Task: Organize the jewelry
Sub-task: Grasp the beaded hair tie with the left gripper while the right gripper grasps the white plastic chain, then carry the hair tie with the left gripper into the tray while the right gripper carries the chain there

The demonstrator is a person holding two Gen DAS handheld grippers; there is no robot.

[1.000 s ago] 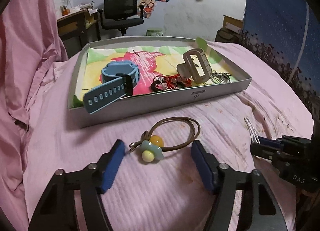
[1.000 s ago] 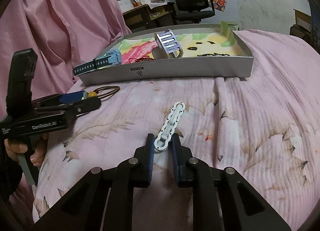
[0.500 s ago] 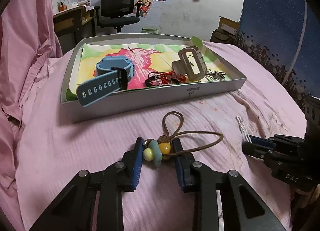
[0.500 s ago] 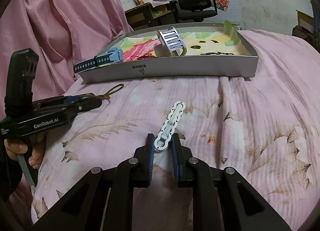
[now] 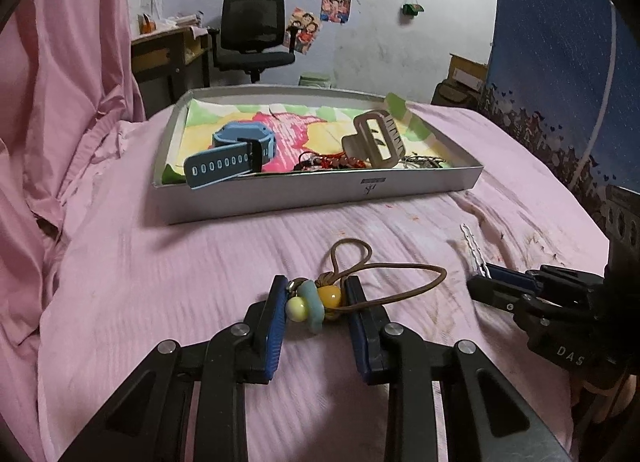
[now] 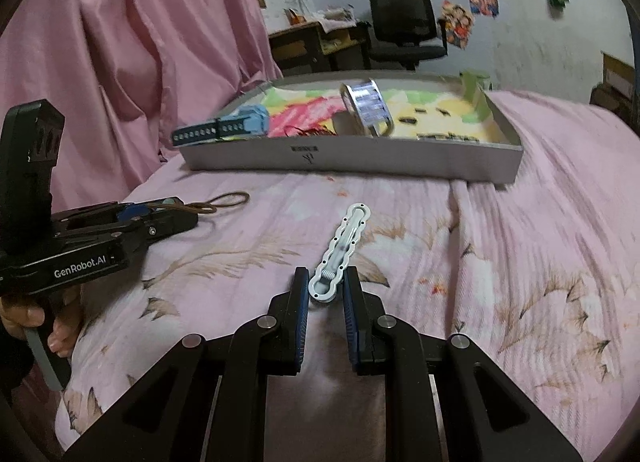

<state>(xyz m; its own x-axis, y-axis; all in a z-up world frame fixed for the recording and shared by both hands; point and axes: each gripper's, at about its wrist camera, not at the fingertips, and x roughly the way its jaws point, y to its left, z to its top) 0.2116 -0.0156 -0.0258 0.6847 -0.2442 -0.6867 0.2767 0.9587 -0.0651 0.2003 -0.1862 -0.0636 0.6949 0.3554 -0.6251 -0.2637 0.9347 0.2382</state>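
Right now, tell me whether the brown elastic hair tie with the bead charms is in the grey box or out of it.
Out. The brown elastic hair tie with bead charms lies on the pink bedsheet, in front of the grey cardboard box, between the left gripper jaws.

White letters reading "GenRobot.AI" stand on the side of the black left gripper (image 6: 176,217), seen from the right wrist camera, far to the left of the right gripper. White letters "DAS" stand on the black body of the right gripper (image 5: 486,276), seen from the left wrist camera, off to the right of the left gripper. The grey cardboard tray (image 5: 320,193), ahead of both grippers, has a small dark mark on its front wall, but it is too small to read.
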